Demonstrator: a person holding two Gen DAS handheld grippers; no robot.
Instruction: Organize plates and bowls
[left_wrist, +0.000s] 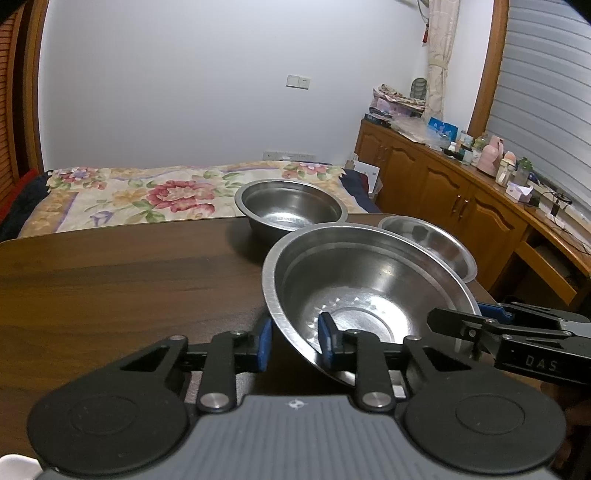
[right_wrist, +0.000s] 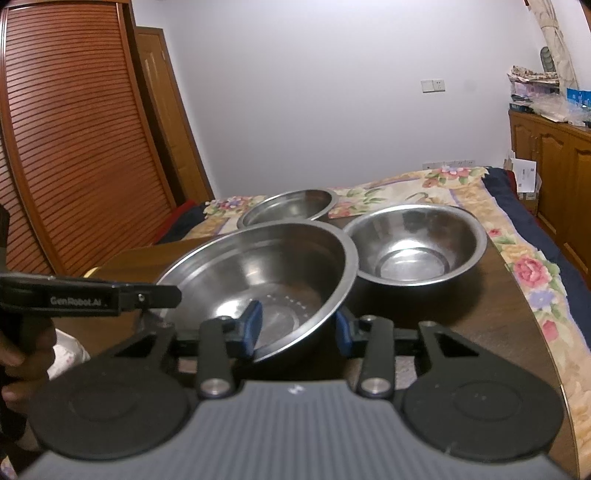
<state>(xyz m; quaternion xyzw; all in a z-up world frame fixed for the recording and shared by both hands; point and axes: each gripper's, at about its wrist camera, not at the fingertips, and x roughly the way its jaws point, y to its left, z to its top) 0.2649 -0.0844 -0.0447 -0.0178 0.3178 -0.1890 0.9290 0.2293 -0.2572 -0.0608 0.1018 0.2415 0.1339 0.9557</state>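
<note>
a large steel bowl (left_wrist: 369, 291), wide-rimmed with a ring of small holes near its flat bottom, is seen tilted at the near edge of a dark wooden table (left_wrist: 110, 280), with two smaller steel bowls behind it: a deep bowl (left_wrist: 291, 208) near the far edge and a shallower bowl (left_wrist: 428, 240) just beside the large one. the left gripper (left_wrist: 295, 339) is set astride the large bowl's near rim, one blue pad inside and one outside; the jaws are narrowed to a moderate gap, yet the pads do not appear to press the metal. the right gripper (right_wrist: 295, 328) is likewise placed over the rim on the opposite side, its jaws part open, with one pad inside the bowl and the other outside, apart from the wall. both grippers are angled downward toward the bowl from opposite sides. a flowered bedspread (left_wrist: 129, 195) is seen beyond the table.
</note>
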